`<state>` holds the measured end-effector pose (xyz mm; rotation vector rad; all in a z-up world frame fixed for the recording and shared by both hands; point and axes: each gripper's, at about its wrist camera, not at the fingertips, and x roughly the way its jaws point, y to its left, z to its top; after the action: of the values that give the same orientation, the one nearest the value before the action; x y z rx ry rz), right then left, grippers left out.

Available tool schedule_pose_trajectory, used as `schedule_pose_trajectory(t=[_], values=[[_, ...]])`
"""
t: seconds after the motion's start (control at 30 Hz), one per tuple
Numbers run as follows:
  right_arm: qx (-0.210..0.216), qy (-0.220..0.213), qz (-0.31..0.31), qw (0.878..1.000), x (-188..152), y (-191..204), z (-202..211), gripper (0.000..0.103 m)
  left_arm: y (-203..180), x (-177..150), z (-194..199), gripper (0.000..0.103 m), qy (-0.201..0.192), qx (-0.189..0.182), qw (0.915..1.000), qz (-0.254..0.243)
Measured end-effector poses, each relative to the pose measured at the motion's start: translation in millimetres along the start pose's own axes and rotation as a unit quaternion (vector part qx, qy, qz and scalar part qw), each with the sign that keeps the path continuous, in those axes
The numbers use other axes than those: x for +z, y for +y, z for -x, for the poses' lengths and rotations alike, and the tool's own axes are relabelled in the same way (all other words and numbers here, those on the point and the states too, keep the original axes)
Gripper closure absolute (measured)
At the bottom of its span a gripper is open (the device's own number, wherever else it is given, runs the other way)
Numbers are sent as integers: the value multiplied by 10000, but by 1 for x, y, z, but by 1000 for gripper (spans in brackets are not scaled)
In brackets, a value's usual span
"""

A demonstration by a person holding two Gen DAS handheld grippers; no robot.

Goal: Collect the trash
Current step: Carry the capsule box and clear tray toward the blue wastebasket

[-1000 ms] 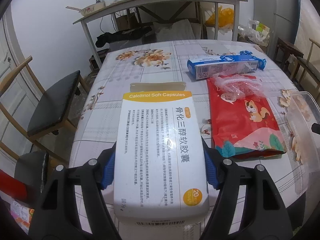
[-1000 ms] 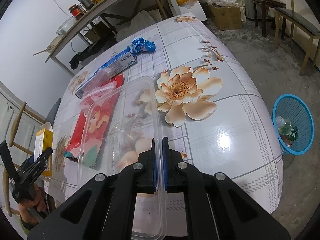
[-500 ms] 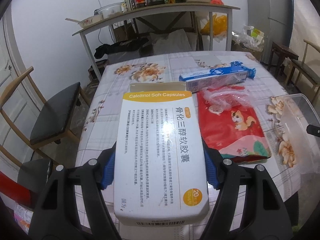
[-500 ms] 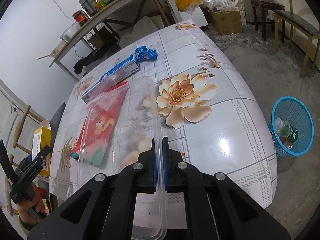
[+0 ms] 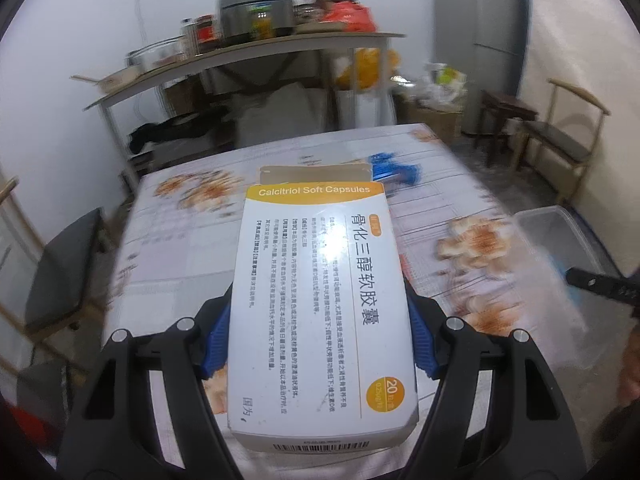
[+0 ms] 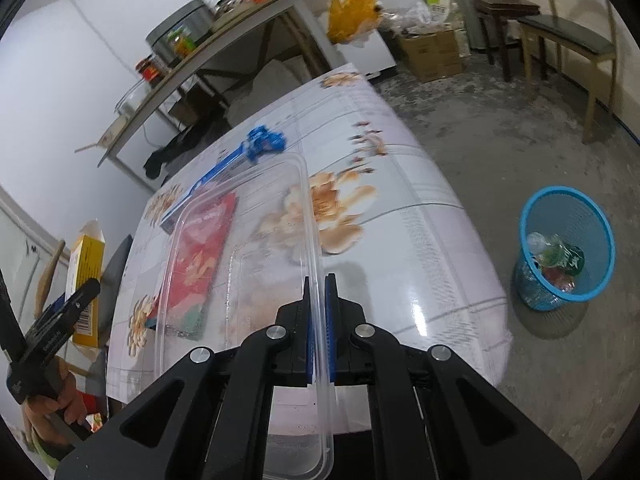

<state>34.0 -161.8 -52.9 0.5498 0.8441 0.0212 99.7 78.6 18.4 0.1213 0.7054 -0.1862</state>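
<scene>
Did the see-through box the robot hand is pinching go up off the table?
Yes. The right gripper has lifted the clear box: against the table, it now hangs higher and nearer the blue bin.

The left tongs (image 5: 318,340) clamp a white and yellow cardboard capsule box (image 5: 320,312) by its long sides above the flower-patterned counter (image 5: 180,248); a clear plastic container (image 5: 560,240) sits at right.

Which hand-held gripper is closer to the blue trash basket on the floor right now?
Right. The right hand-held gripper, pinching the clear plastic container, is on the table side nearest the blue basket. The left hand-held gripper, holding the capsule box, is at the far side.
</scene>
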Motion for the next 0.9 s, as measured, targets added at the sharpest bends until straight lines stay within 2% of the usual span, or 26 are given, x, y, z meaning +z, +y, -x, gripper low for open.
schedule_pose_trajectory(t=[0.2,0.4,0.53,0.63,0.73,0.9], values=[[-234,-345,-631,9971,-2,-58,30,98,-58,27,-12,35,-5,-722,9965,-432],[-704,-764,-1538,9826,-12,-141,69,98,-142,53,-30,35,149,-1612,9818,-996],[-1071,-895,-2216,9651,-34,-202,87,98,-207,64,-48,35,457,-2157,9651,-1416],[-1287,-923,-2731,9489,-52,-245,94,98,-258,66,-67,35,847,-2491,9498,-1693],[-1278,-896,-3200,9345,-68,-282,91,98,-308,65,-92,35,1296,-2670,9351,-1940],[-1146,-775,-3746,9168,-72,-326,66,98,-367,55,-128,35,1806,-2779,9180,-2178]])
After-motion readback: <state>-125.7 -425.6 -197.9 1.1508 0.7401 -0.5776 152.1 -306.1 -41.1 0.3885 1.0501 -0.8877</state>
